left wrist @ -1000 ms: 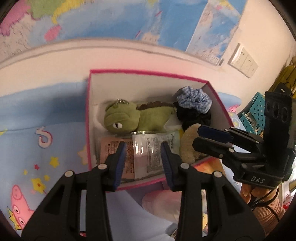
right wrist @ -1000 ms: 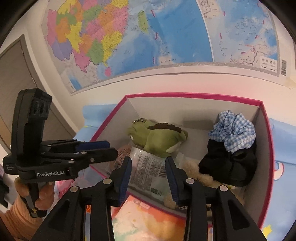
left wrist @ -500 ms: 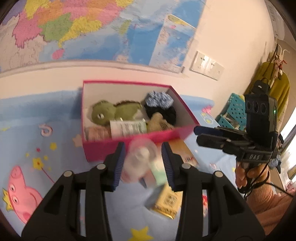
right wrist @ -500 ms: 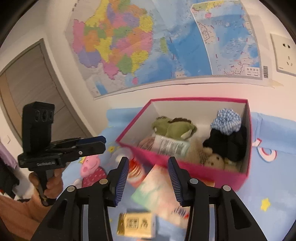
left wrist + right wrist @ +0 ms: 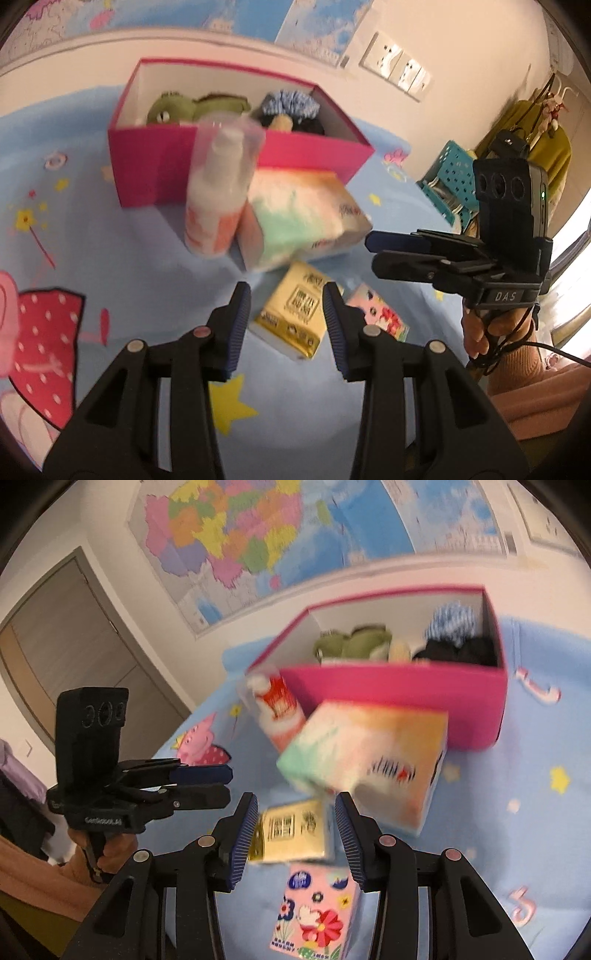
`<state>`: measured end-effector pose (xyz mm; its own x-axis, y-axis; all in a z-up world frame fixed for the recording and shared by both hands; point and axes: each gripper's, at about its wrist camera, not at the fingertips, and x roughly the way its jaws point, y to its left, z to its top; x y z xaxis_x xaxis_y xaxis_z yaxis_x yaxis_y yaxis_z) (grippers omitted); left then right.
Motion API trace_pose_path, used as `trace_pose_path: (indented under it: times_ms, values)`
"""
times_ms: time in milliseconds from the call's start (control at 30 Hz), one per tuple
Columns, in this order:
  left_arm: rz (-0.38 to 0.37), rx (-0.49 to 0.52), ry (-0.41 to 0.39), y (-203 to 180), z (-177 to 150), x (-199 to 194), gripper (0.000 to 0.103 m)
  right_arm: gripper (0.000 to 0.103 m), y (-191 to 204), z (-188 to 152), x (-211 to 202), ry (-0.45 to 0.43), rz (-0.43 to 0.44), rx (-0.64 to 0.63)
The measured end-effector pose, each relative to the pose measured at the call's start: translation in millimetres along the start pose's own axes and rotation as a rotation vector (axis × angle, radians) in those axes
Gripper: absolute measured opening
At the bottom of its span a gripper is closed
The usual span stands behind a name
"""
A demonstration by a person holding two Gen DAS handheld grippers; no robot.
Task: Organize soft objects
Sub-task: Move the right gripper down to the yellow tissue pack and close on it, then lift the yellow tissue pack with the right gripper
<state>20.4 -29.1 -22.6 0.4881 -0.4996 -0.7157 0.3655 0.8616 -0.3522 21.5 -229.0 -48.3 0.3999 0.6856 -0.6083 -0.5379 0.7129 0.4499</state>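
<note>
While both grippers hover empty with jaws spread, the pink box (image 5: 229, 166) sits at the far side of the blue cartoon mat (image 5: 129, 280), holding a green plush dinosaur (image 5: 173, 109) and a blue checked scrunchie (image 5: 291, 103). Near the left gripper (image 5: 286, 314) and right gripper (image 5: 295, 830) lies a gold tissue pack (image 5: 291, 830), between a larger pastel tissue pack (image 5: 306, 218) and a floral tissue pack (image 5: 317, 915); a spray bottle (image 5: 218, 195) stands against the box.

"DAS" on the right tool (image 5: 373, 248) (white letters)
</note>
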Motion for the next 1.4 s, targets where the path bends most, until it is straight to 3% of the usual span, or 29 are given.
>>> trace_pose_path:
  times_ms: [433, 1400]
  values:
    - [0.083, 0.003, 0.072, -7.6, -29.5, 17.9, 0.042, 0.045, -10.2, -8.6, 25.2, 0.05, 0.013, 0.04]
    - [0.004, -0.043, 0.117, -5.9, -33.4, 30.7, 0.039, 0.044, -9.6, -9.8, 43.6, 0.077, 0.035, 0.046]
